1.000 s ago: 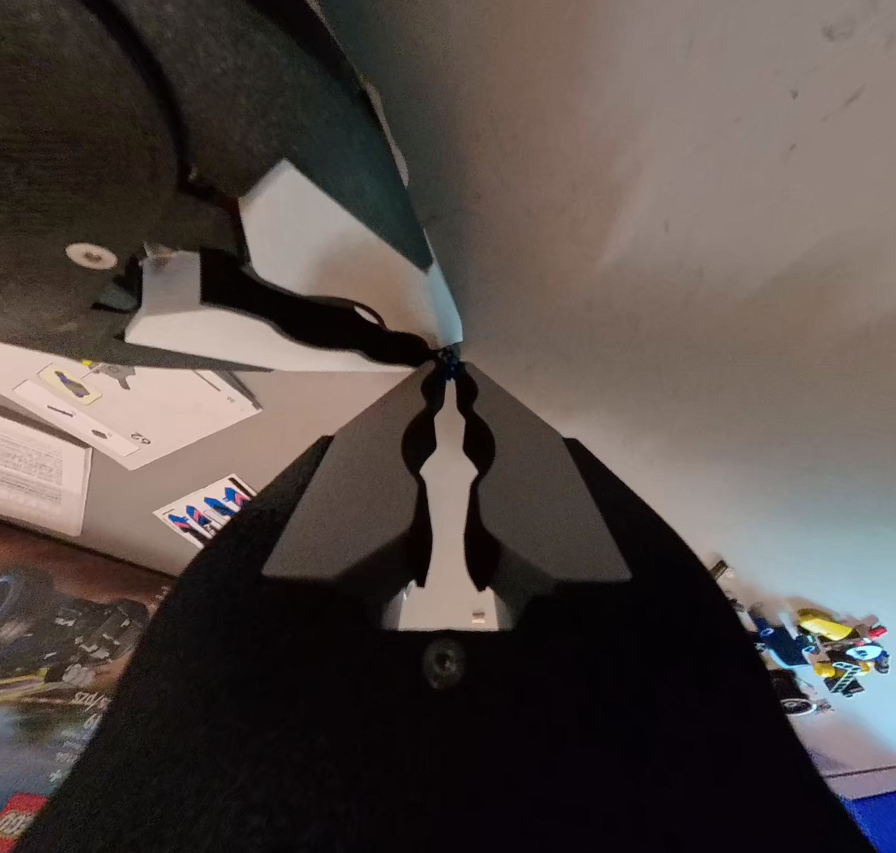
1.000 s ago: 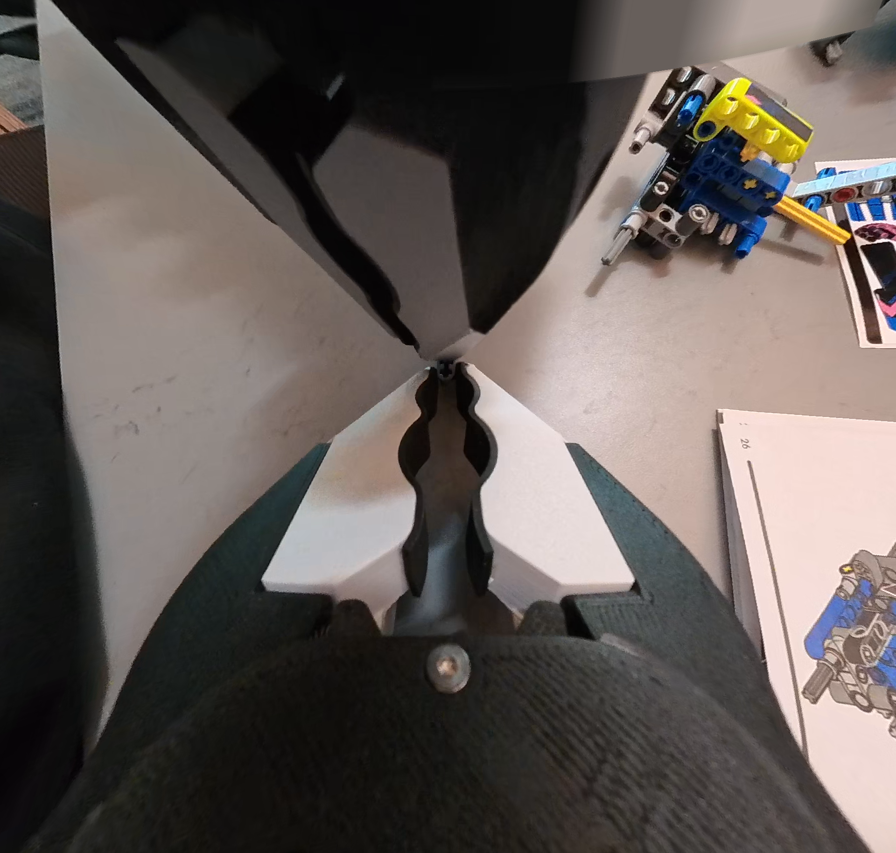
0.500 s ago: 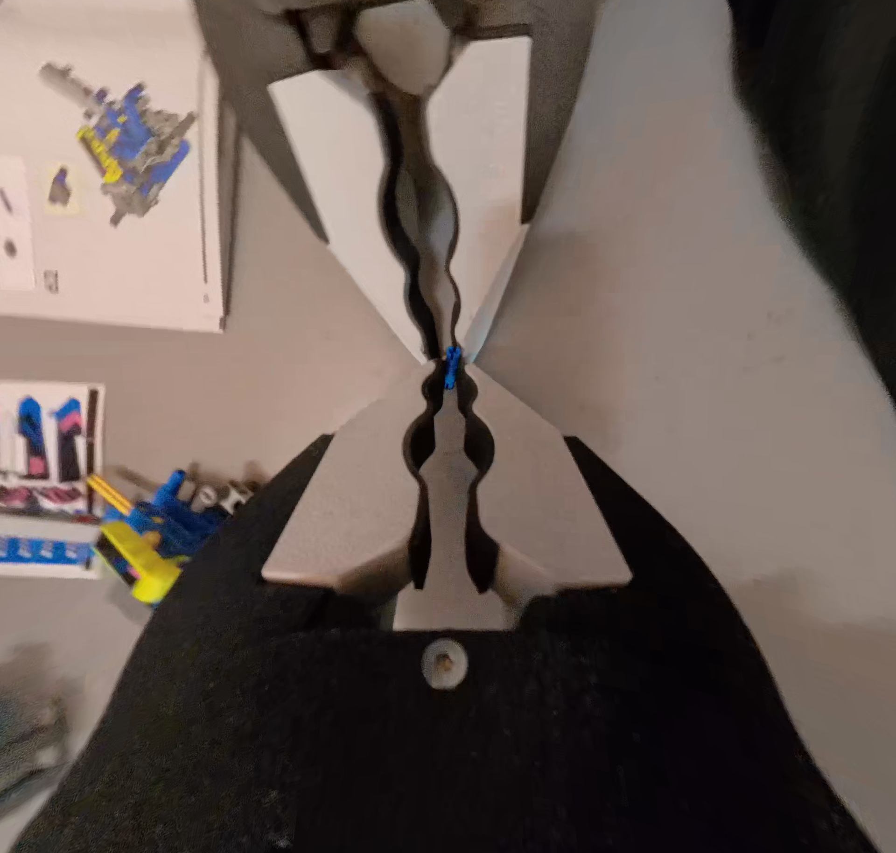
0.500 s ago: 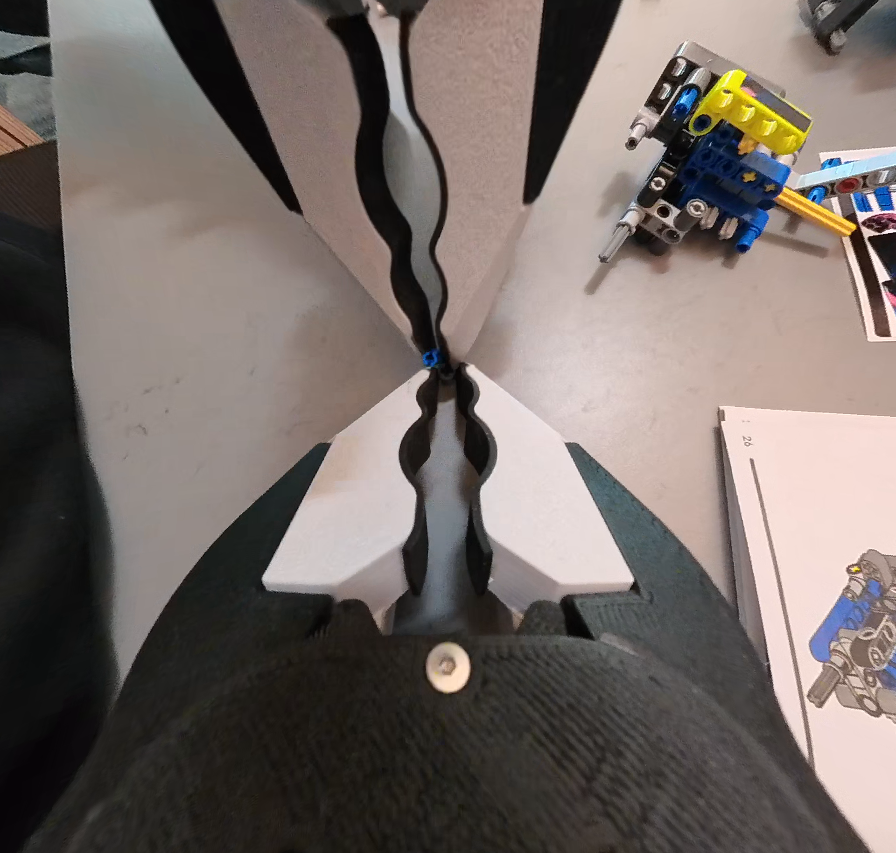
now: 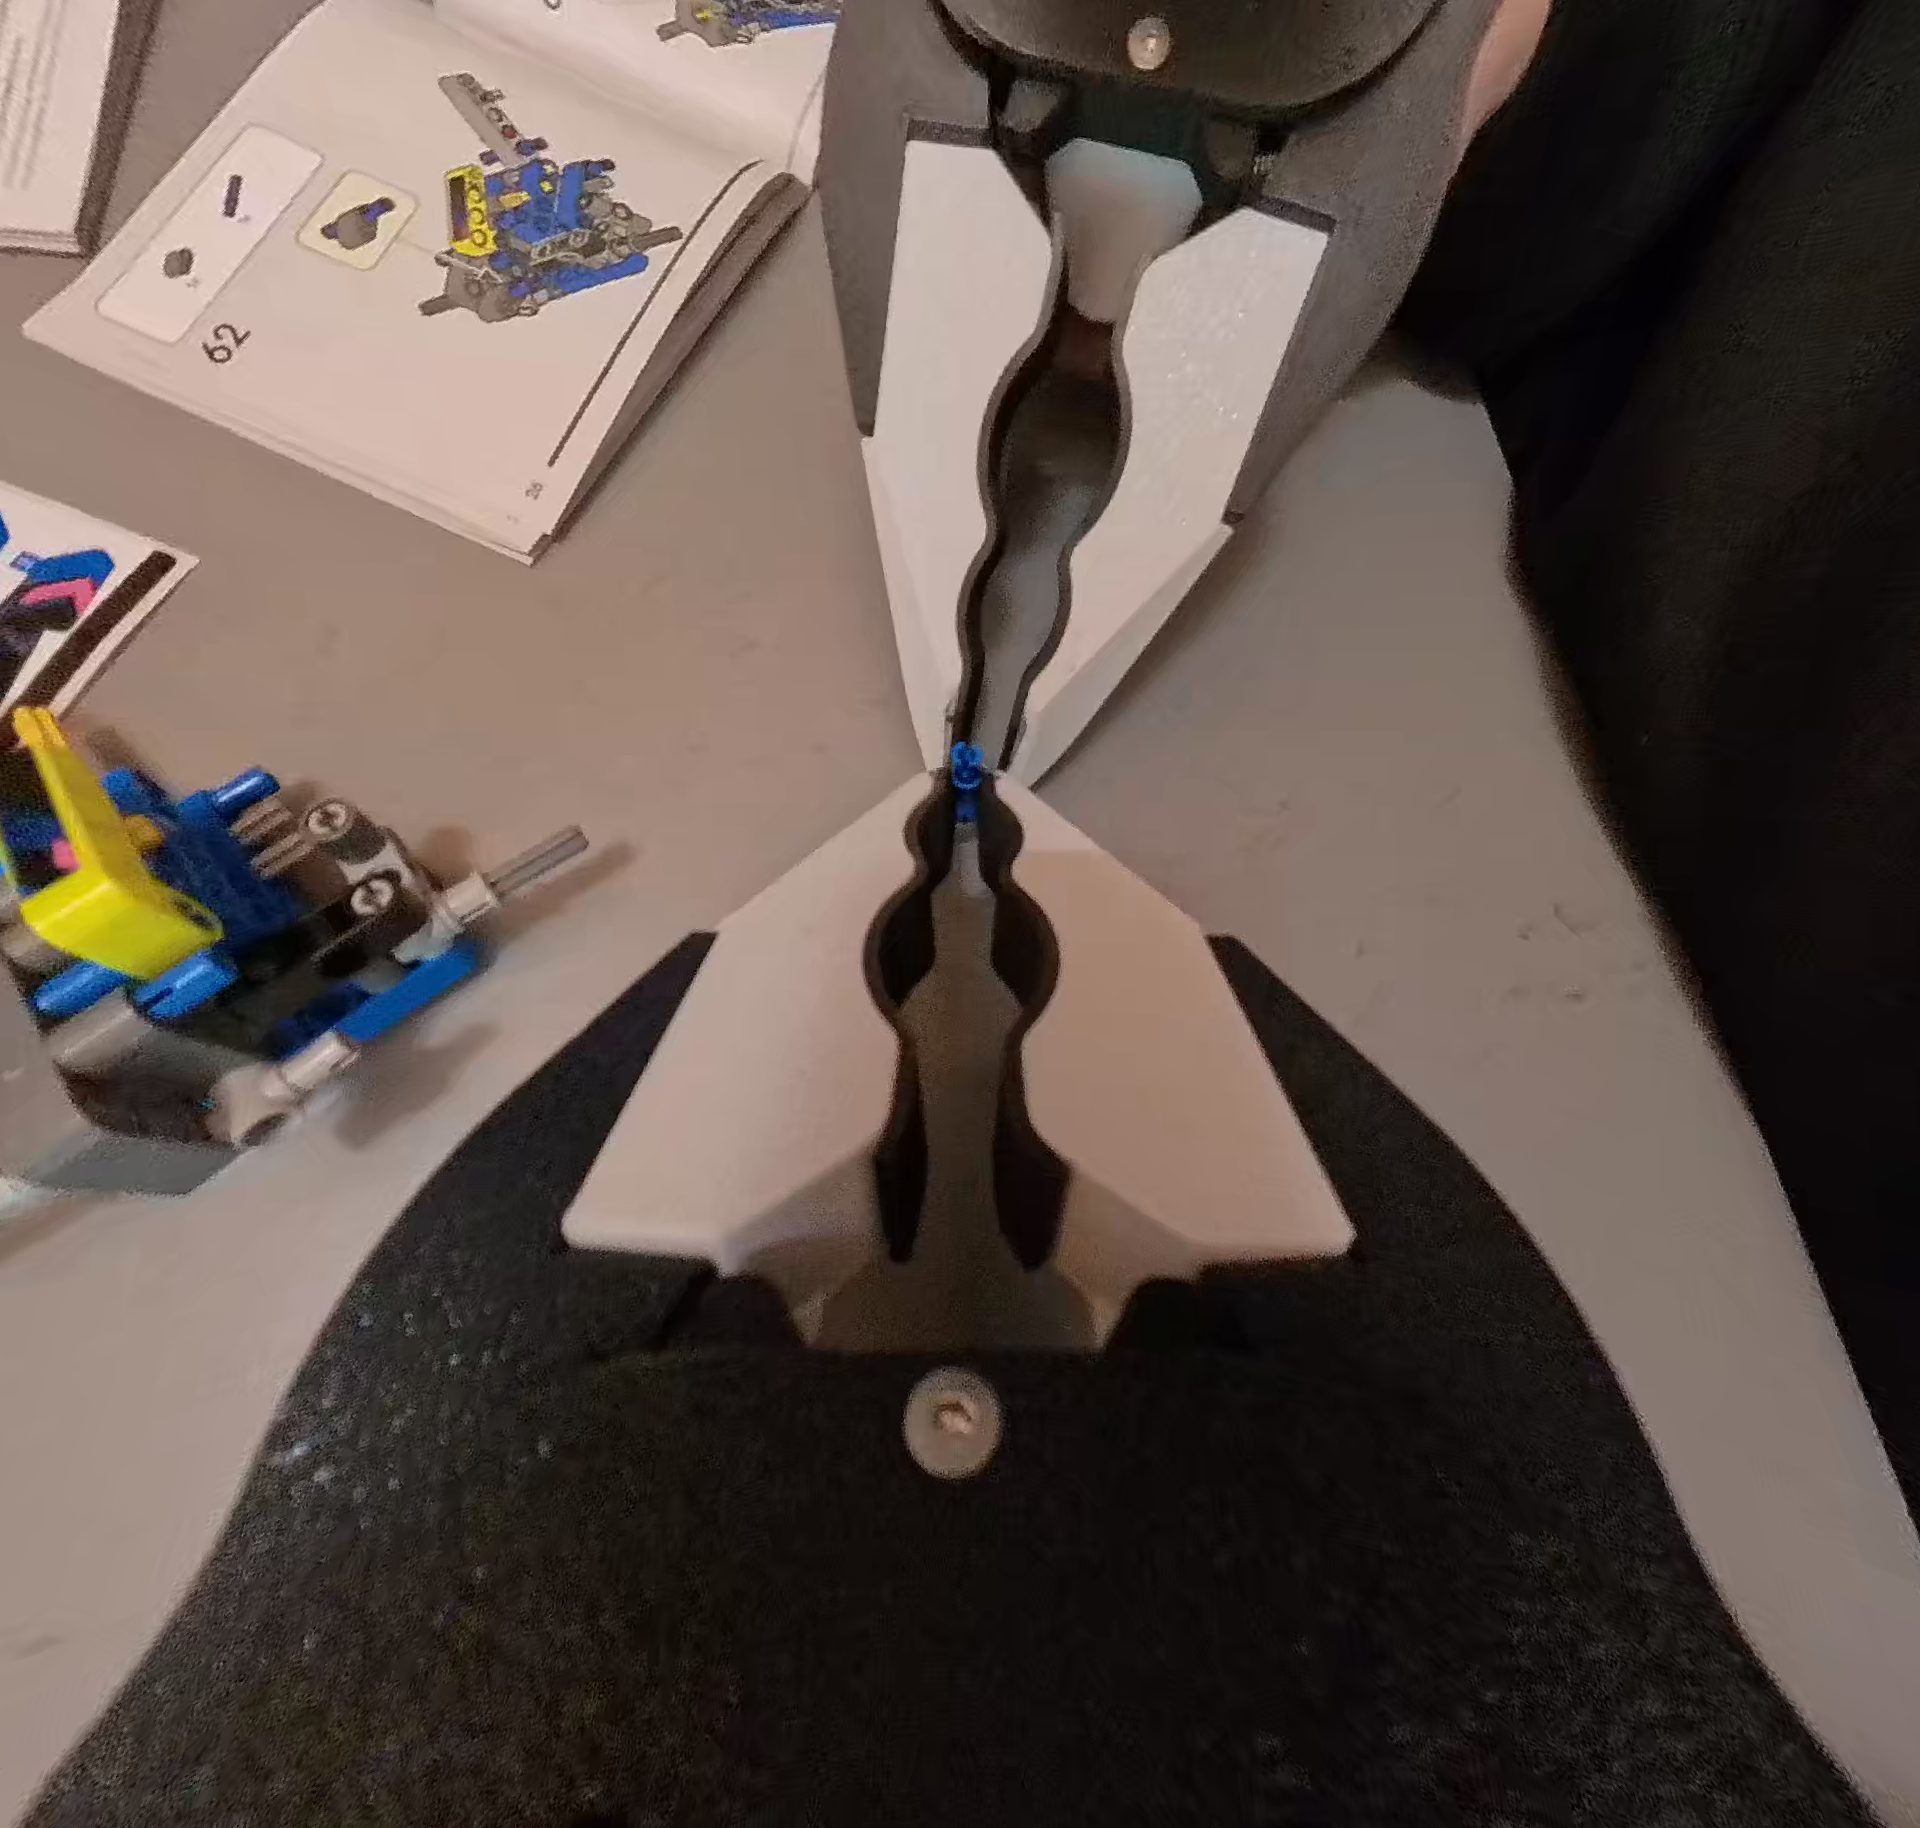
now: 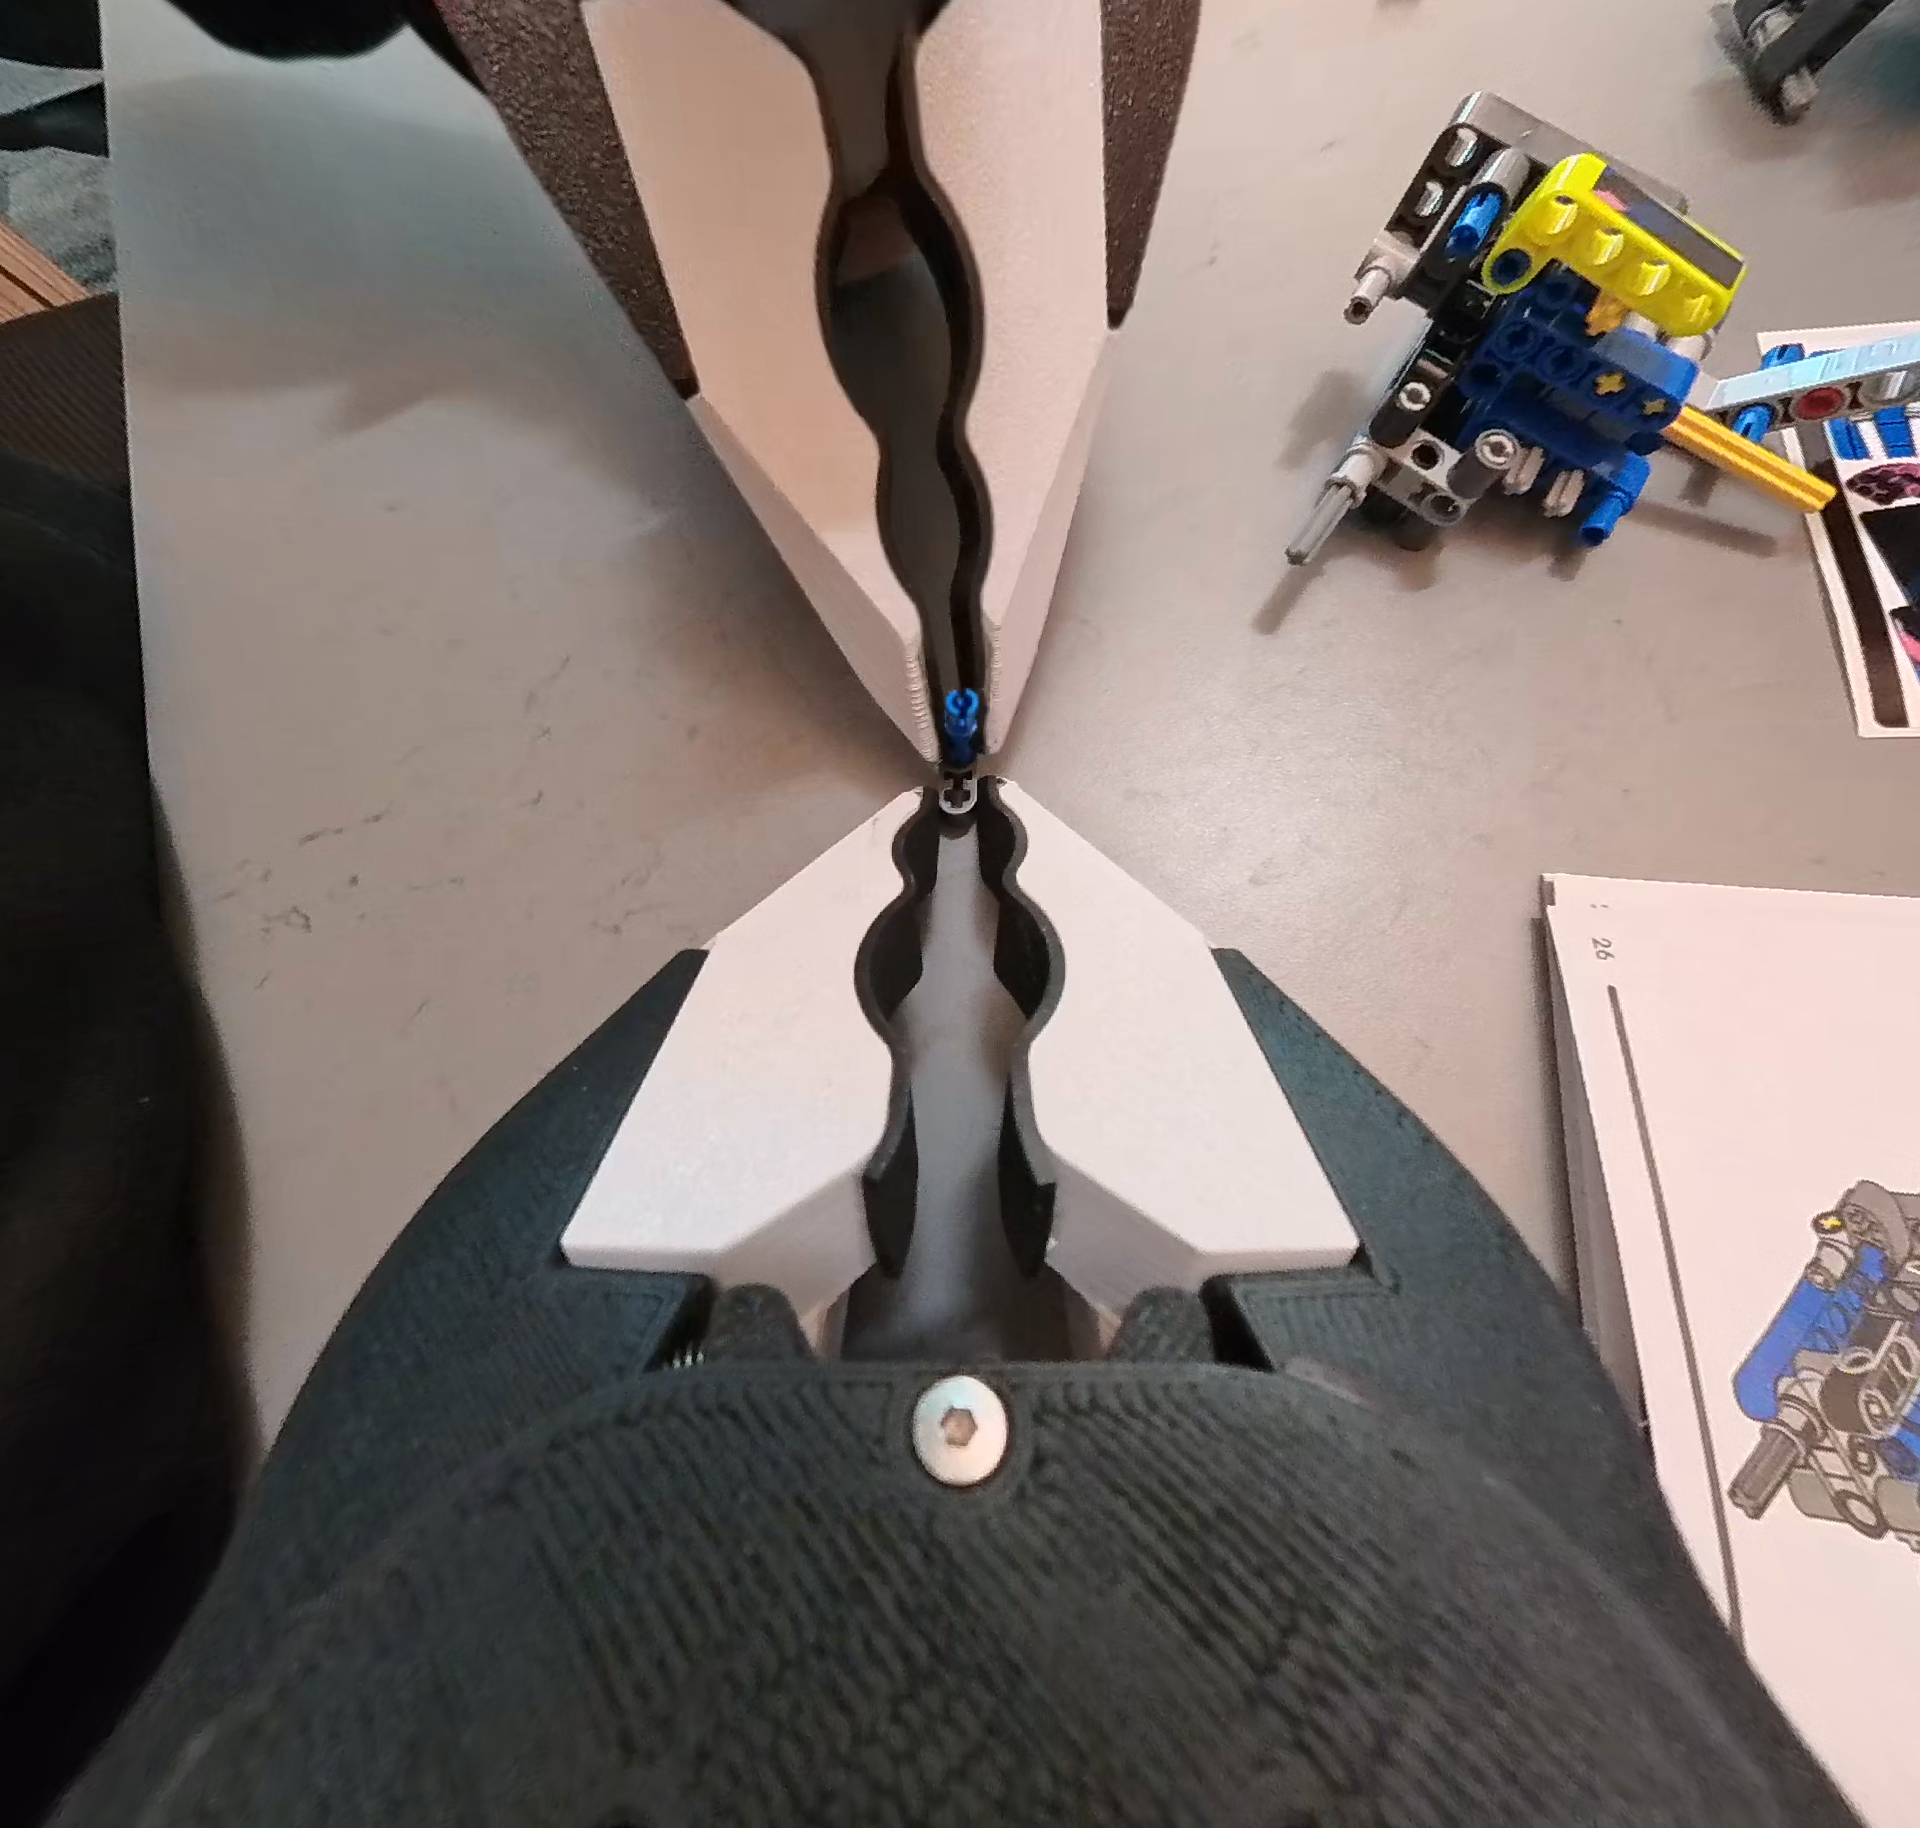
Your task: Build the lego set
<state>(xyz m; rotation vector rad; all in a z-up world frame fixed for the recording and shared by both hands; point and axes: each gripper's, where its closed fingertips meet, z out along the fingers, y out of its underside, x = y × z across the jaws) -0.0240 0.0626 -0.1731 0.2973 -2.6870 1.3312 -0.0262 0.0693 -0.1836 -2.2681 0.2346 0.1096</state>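
Note:
My left gripper (image 5: 966, 810) is shut on a small blue pin (image 5: 966, 772) that sticks out of its tips. My right gripper (image 6: 961, 810) is shut on a small grey piece with a cross hole (image 6: 957, 794). The two grippers face each other tip to tip above the grey table. In the right wrist view the left gripper (image 6: 961, 729) comes from the top with the blue pin (image 6: 963, 714) just above the grey piece. In the left wrist view the right gripper (image 5: 989, 739) comes from the top. I cannot tell whether the pin touches the piece.
The part-built blue, yellow and black model (image 6: 1538, 376) lies on the table, at the left in the left wrist view (image 5: 208, 947). An open instruction booklet (image 5: 416, 251) and a sticker sheet (image 6: 1870, 531) lie near it. A dark sleeve (image 5: 1745, 635) borders the table. My left and right fingertips are right by each other.
The left gripper has swung round from a tilted pose to face the right gripper head-on. The tips have stayed together, and the blue pin and grey piece now show clearly.

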